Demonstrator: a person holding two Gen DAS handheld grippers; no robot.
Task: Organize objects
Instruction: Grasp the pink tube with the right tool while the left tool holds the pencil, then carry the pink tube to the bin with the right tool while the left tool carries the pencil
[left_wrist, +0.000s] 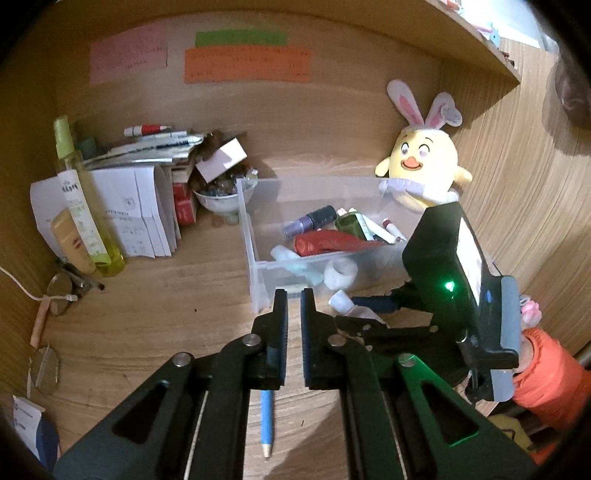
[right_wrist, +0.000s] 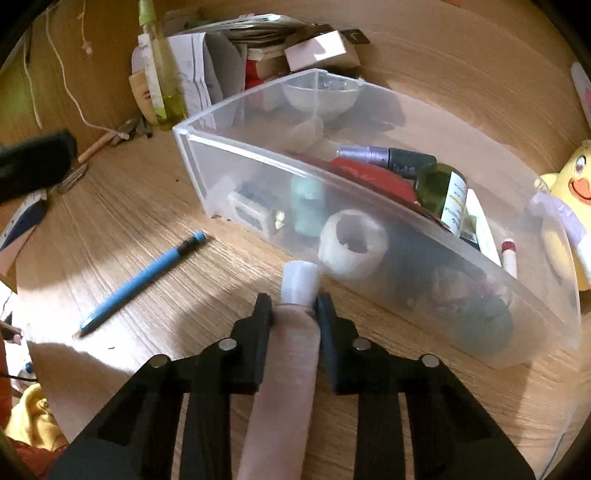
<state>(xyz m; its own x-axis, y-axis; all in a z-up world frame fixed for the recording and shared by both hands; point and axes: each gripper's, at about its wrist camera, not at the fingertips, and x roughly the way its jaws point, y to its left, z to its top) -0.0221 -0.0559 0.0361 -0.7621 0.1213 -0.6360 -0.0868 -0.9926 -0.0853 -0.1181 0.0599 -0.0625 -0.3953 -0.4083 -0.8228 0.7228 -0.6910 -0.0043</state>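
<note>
Pinched between the pads of the right hand-held gripper (right_wrist: 294, 308), a pale tube (right_wrist: 291, 354) is held just beside the clear bin (right_wrist: 258, 162), presumably for dropping in, while the left hand-held gripper (left_wrist: 294, 301) is pressed together, empty

Two fisheye views from cameras mounted on hand-held grippers, both angled down at a wooden surface (left_wrist: 155, 317). The left wrist view sits farther back, facing the back wall. The right wrist view is closer and steeper. Both share the clear bin (left_wrist: 258, 266) (right_wrist: 258, 158) and blue pencil (left_wrist: 266, 421) (right_wrist: 140, 280).
</note>
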